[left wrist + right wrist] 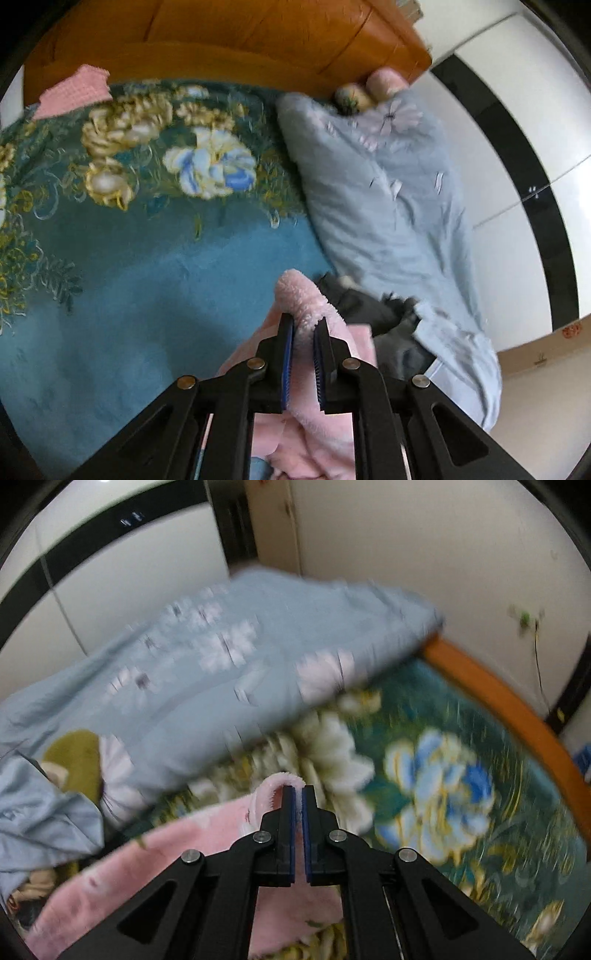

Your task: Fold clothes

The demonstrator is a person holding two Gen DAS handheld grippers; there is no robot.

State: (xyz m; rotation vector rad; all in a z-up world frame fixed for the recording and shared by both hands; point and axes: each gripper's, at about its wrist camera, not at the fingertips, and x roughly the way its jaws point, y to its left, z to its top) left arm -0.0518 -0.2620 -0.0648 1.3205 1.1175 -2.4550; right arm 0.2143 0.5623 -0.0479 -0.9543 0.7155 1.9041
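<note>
A pink fleece garment (pixel 299 291) hangs bunched over the teal flowered bedspread (pixel 147 277). My left gripper (pixel 304 321) is shut on a thick fold of it, and the fleece fills the gap between the blue pads. In the right wrist view the same pink garment (pixel 166 849) stretches away to the lower left. My right gripper (pixel 299 790) is shut on its rolled edge, which curls over the left fingertip. Both grippers point steeply down at the bed.
A pale blue flowered duvet (pixel 388 203) is heaped along the bed's side, with a dark garment (pixel 369 306) beside it. An orange wooden headboard (pixel 221 37) stands behind, and a pink cloth (pixel 74 92) lies near it. A white wardrobe with a black band (pixel 517 166) stands beyond the bed.
</note>
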